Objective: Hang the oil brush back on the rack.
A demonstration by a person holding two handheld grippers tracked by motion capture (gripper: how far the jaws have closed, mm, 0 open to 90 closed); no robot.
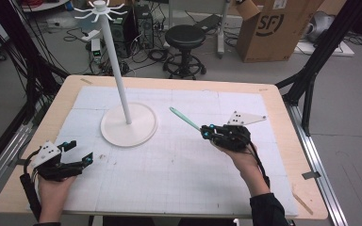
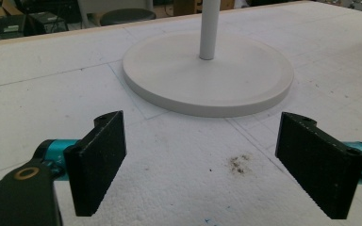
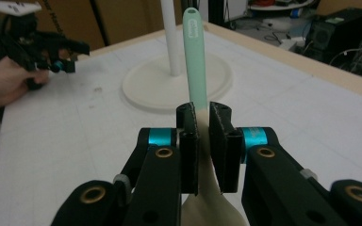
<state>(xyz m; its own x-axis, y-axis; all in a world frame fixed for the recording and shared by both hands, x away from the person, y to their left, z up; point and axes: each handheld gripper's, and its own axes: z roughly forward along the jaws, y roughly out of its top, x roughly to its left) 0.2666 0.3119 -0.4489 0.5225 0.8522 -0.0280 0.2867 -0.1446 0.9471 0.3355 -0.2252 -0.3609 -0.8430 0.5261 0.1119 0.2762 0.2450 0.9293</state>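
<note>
High view: fixed above near edge, looks fwd + down on whole table, floor clutter beyond. Left gripper view: low over the mat, close, faces stand base straight ahead. Right gripper view: low, looks along its jaws at same stand. All three views share the stand.

The spoon's bowl is cut off at the bottom edge.
</note>
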